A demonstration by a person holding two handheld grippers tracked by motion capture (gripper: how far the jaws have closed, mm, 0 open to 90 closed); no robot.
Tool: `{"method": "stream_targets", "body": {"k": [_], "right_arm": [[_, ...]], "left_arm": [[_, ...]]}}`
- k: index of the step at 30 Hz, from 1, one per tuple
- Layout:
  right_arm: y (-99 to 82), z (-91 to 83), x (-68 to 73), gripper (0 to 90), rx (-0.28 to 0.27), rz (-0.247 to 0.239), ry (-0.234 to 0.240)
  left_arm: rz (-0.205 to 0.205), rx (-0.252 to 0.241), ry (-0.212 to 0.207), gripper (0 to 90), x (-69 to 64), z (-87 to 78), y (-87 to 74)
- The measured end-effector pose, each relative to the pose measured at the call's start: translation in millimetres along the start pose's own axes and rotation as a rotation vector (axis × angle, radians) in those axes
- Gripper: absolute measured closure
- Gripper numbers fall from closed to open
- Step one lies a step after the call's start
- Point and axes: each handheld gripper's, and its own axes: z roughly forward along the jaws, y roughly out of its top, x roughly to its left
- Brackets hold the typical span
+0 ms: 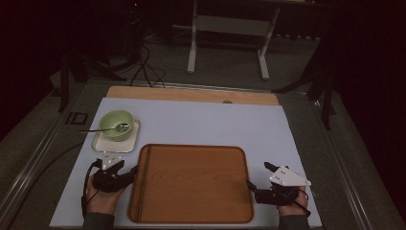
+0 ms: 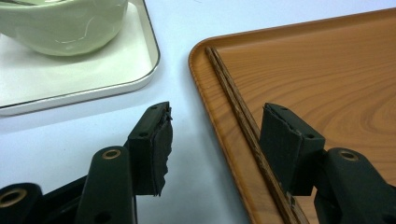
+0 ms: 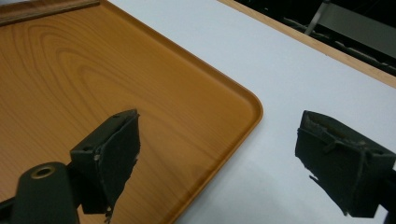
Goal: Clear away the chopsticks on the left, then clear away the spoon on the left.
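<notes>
Closest to me, at the near edge of the white table mat (image 1: 201, 122), I have both grippers flanking the wooden tray (image 1: 191, 184). My left gripper (image 1: 130, 171) sits at the tray's left rim with its jaws spread apart, one pad over the mat and the other over the tray floor, so the rim runs between them without either pad pressing on it. My right gripper (image 1: 250, 184) mirrors this at the right rim, jaws released, nothing clamped. Inside the left rim lie the chopsticks (image 2: 238, 112), a dark pair running along the tray's edge, and the left gripper view shows them passing just beside my inner pad. I judge the tray to be stiff and fairly light, but its lacquered surface looks slippery, so I would pinch the raised rim squarely at the middle of each short side and lift both ends evenly; any tilt could send the chopsticks rolling. I would also keep the left pad from trapping them against the rim. Farther off, beyond the left gripper, a green bowl (image 1: 116, 124) with a spoon (image 1: 103, 129) in it stands on a small white tray (image 1: 104, 143), near the wooden tray's far left corner but apart from it.
</notes>
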Motion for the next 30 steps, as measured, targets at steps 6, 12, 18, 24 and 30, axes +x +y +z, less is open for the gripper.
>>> {"method": "stream_targets", "body": {"k": [6,12,18,24,30], "right_arm": [[-0.1,0.4,-0.3,13.5,0.004,0.001,0.000],[0.5,1.4,0.3,13.5,0.003,-0.004,0.003],[0.4,1.2,0.1,13.5,0.003,-0.003,0.003],[0.7,1.3,0.3,13.5,0.004,-0.003,0.003],[0.7,1.2,0.4,13.5,0.005,-0.002,0.003]], "left_arm": [[-0.019,-0.017,0.012,43.2,5.0,-3.8,3.9],[-0.020,-0.027,0.021,42.3,8.8,-7.0,9.1],[-0.023,-0.040,0.043,42.3,16.0,-8.8,15.6],[-0.053,-0.037,0.076,42.7,29.9,-4.7,19.9],[-0.078,-0.044,0.110,42.5,46.4,-5.2,25.9]]}}
